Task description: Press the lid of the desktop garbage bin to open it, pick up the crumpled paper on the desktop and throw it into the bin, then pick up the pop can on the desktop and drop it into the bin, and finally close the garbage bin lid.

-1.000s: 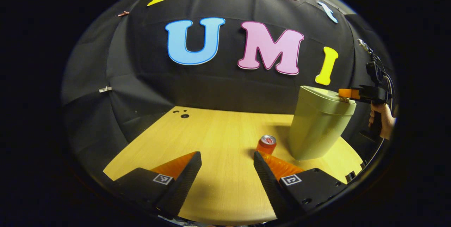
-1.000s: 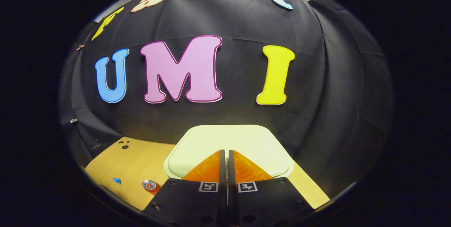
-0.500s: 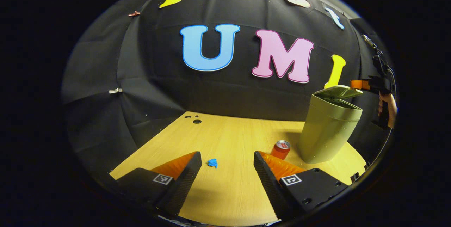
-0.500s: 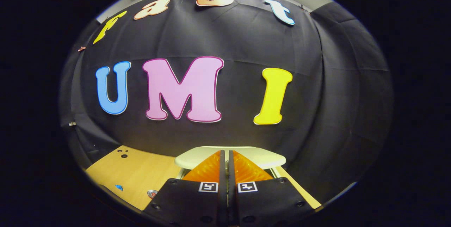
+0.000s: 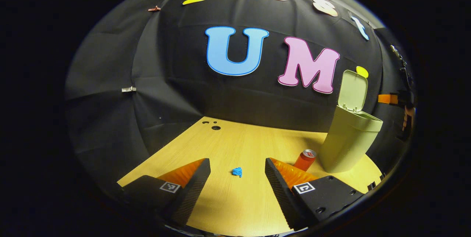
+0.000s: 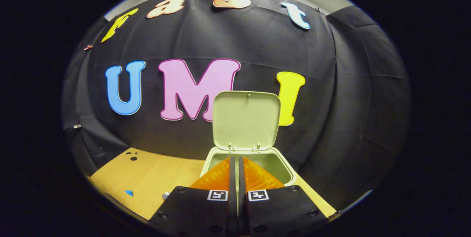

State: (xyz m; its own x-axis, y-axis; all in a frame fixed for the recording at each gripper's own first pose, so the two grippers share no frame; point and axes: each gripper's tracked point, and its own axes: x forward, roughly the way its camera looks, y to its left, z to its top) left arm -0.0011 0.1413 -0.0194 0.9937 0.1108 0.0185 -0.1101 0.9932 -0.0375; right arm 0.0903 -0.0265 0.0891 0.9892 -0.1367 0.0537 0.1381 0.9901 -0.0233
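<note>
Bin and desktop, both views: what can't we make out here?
- Bin floor: in the right gripper view the closed right gripper covers the front of the opening; the left gripper view sees the outside wall.
- Pop can: in the right gripper view, cut by that gripper's body; just the top shows.
- Crumpled paper: too small in both views to tell its shape.
- Right gripper in the left gripper view: at the picture's edge, finger state unreadable.

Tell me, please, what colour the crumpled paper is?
Blue; the crumpled paper shows best in the left gripper view.
</note>
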